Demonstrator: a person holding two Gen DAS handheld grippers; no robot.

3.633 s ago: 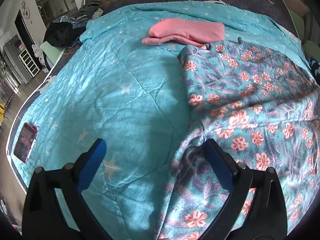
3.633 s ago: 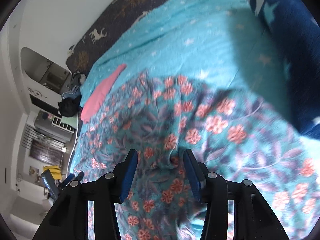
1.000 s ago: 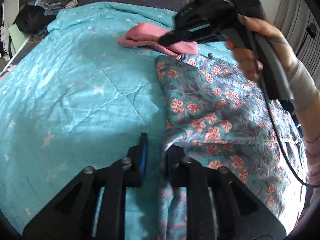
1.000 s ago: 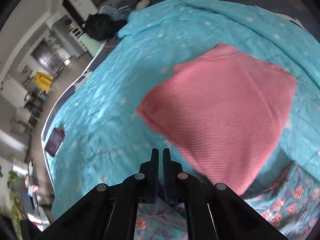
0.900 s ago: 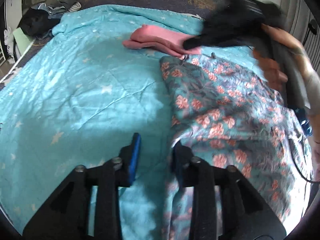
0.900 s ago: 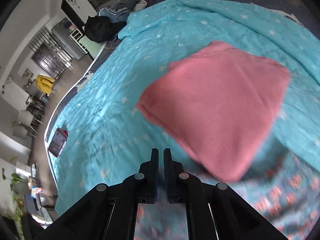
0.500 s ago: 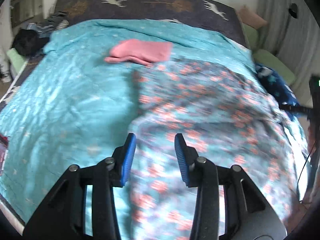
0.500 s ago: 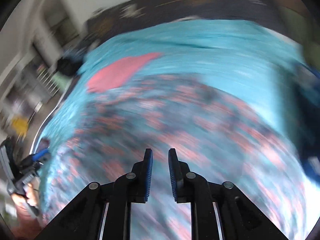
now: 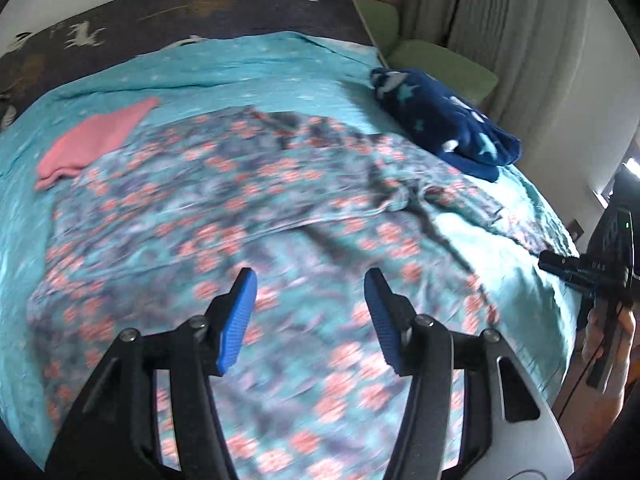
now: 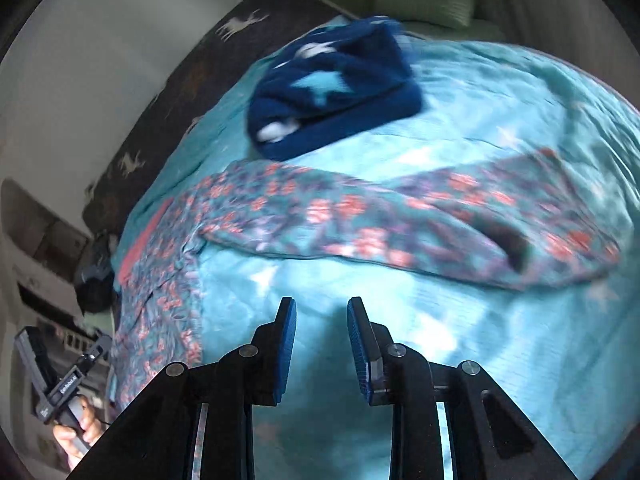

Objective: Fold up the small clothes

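A teal garment with pink flowers (image 9: 248,208) lies spread over the bed, one long part (image 10: 400,220) reaching across to the right. My left gripper (image 9: 310,284) hangs above its near half, jaws opening, nothing between the blue pads. My right gripper (image 10: 322,308) hovers over bare teal quilt just short of that long part, jaws opening and empty. A folded pink garment (image 9: 92,140) lies at the far left by the garment's top edge. The right gripper's body (image 9: 600,272) shows at the right edge in the left wrist view.
A teal star quilt (image 9: 248,68) covers the bed. A dark blue starred fleece (image 9: 444,128) is bundled at the far right corner. Green cushions (image 9: 440,64) and a curtain stand beyond it. A dark deer-print sheet (image 9: 200,4) runs along the bed's head.
Both grippers let go of the flowered garment and swung away to the right, jaws widening. The garment, before folded narrow, now lies spread wide. The right gripper went from the pink garment to the bed's right side.
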